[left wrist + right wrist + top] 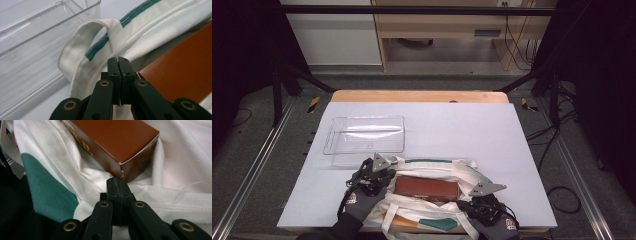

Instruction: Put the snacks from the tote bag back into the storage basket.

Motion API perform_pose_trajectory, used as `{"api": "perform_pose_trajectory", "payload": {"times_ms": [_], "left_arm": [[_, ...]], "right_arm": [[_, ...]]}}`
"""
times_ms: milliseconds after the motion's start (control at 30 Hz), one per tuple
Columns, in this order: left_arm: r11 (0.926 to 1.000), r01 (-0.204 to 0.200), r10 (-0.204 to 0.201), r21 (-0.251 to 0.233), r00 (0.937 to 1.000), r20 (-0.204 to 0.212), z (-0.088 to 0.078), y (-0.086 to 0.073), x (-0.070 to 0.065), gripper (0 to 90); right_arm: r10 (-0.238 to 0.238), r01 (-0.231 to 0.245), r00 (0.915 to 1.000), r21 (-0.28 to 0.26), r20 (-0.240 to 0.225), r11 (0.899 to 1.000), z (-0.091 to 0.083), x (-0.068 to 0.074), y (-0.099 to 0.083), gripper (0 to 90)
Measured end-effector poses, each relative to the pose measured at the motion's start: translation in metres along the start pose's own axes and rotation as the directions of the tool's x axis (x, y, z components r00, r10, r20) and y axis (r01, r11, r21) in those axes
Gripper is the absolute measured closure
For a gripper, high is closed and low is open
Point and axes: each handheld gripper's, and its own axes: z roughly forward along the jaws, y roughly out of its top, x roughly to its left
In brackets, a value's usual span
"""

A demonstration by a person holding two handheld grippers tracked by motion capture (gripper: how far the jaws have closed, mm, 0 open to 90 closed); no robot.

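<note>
Both grippers pinched the rim of a white bag point(432, 172) at the table's point(512, 150) six o'clock edge: left gripper point(117, 60) and right gripper point(117, 181) clenched on cloth around a brown box point(426, 188).

One clear tray point(364, 134), one canvas bag point(432, 200), one brown box point(427, 188)

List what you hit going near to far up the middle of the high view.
White tote bag → brown box lying in its opening → clear plastic tray, set left of centre → bare wooden table edge past the sheet.
</note>
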Motion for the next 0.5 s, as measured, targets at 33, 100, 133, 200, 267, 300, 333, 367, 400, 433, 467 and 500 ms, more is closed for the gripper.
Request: {"api": "perform_pose_trajectory", "payload": {"times_ms": [33,100,133,200,267,300,333,367,400,433,467,500], "left_arm": [[1.0000,0.000,0.000,0.000,1.0000,0.000,0.000,0.000,0.000,88.9],[0.9995,0.031,-0.031,-0.006,0.9995,0.009,0.005,-0.002,0.004,88.9],[0.9994,0.034,-0.034,-0.003,0.9993,0.015,0.007,-0.003,0.005,88.8],[0.9987,0.050,-0.050,0.000,0.9984,0.028,0.011,-0.006,0.006,88.8],[0.9982,0.060,-0.060,-0.006,0.9972,0.044,0.013,-0.010,0.008,88.7],[0.9982,0.060,-0.060,-0.006,0.9972,0.044,0.013,-0.010,0.008,88.6],[0.9966,0.079,-0.078,-0.022,0.9951,0.061,0.013,-0.011,0.010,88.5],[0.9959,0.085,-0.083,-0.030,0.9942,0.068,0.012,-0.012,0.011,88.4],[0.9959,0.085,-0.083,-0.030,0.9942,0.068,0.012,-0.012,0.011,88.2],[0.9947,0.091,-0.087,-0.049,0.9928,0.083,0.010,-0.012,0.013,87.9],[0.9947,0.091,-0.087,-0.049,0.9928,0.083,0.010,-0.012,0.013,87.5],[0.9914,0.110,-0.102,-0.072,0.9893,0.105,0.004,-0.013,0.014,86.5]], "right_arm": [[0.000,0.000,1.0000,0.000,0.000,1.000,0.000,0.000,0.000,90.0],[-0.012,0.012,0.9999,0.005,0.001,1.000,0.001,0.001,-0.004,90.0],[-0.010,0.010,0.9999,0.006,-0.001,1.000,0.002,0.001,-0.005,90.0],[-0.004,0.004,0.9999,0.015,-0.011,1.000,0.004,0.000,-0.006,90.0],[0.002,-0.002,0.9998,0.014,-0.020,1.000,0.005,-0.002,-0.006,90.0],[0.002,-0.002,0.9998,0.014,-0.020,1.000,0.005,-0.002,-0.006,90.0],[-0.007,0.007,0.9999,0.013,-0.010,1.000,0.005,-0.001,-0.006,90.0],[-0.010,0.010,0.9999,0.013,-0.007,1.000,0.005,0.000,-0.006,90.0],[-0.019,0.019,0.9998,0.010,-0.006,1.000,0.004,0.000,-0.005,90.0],[-0.023,0.023,0.9997,0.004,-0.003,1.000,0.003,0.001,-0.003,90.0],[-0.033,0.033,0.9995,-0.003,0.001,0.999,0.002,0.001,-0.002,90.0],[-0.042,0.042,0.9991,-0.014,0.000,0.999,0.000,0.002,-0.001,88.7]]}}
